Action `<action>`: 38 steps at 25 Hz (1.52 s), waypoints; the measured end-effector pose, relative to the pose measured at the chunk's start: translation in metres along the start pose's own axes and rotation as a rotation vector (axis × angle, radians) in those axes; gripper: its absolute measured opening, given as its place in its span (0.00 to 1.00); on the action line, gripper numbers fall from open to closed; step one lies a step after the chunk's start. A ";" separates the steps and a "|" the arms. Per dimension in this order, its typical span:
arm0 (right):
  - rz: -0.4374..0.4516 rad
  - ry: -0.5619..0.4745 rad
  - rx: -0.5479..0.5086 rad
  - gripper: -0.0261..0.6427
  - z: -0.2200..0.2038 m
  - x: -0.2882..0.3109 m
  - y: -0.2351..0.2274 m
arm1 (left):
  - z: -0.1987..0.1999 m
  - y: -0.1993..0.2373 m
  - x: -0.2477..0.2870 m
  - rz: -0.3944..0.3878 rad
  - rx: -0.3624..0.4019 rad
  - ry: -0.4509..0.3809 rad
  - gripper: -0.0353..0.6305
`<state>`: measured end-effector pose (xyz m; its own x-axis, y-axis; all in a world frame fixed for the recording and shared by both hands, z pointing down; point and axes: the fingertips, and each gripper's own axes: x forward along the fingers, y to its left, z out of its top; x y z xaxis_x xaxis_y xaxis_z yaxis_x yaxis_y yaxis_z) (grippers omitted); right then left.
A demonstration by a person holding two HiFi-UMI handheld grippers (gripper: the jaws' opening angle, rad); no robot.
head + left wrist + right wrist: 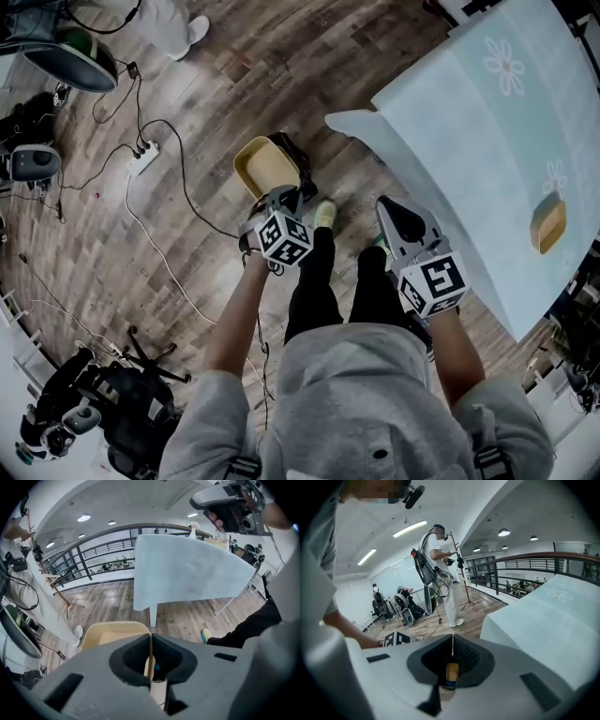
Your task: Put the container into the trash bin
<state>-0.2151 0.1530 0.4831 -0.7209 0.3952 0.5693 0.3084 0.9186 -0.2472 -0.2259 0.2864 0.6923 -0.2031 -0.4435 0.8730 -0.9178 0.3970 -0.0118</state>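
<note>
The container (263,165) is a shallow, rounded-rectangle tray in pale yellow-tan with a thin raised rim and a bare inside. It hangs off the front of the left claw (280,197), over the floor and clear of it. In the left gripper view the claw's jaws are closed down to a sliver on the near rim, which runs edge-on between them. A black shape (298,155) sits just beyond the tray; what it is I cannot tell.

The right claw (387,210) has its jaws fully together with nothing between them. It points down and forward beside the counter's corner.

The only print in view is the black-and-white square markers on the cube (284,239) behind each claw.

The counter (469,122) lies to the right of the right claw, under a pale blue-green cloth with white daisies. A second yellow tray (548,226) rests on it, well apart from both claws. The floor (216,84) is grey-brown wood plank, with a white power strip (142,157) and loose cables to the left of the left claw. The right gripper view shows a person in white (440,573) standing beyond that claw, and a dark railing (525,569).
</note>
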 end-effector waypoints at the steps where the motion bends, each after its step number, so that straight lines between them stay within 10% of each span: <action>1: 0.002 0.005 -0.001 0.08 -0.008 0.003 -0.005 | -0.002 0.001 0.010 0.003 -0.002 0.003 0.10; 23: -0.019 0.055 0.017 0.08 -0.054 0.008 -0.006 | -0.043 0.005 0.033 -0.035 -0.090 0.029 0.27; 38: -0.125 -0.104 0.008 0.08 0.000 -0.061 -0.039 | 0.071 -0.012 -0.044 -0.041 -0.212 -0.226 0.27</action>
<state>-0.1836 0.0934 0.4578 -0.8139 0.2754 0.5117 0.2077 0.9603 -0.1865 -0.2298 0.2439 0.6195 -0.2595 -0.6210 0.7396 -0.8402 0.5228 0.1441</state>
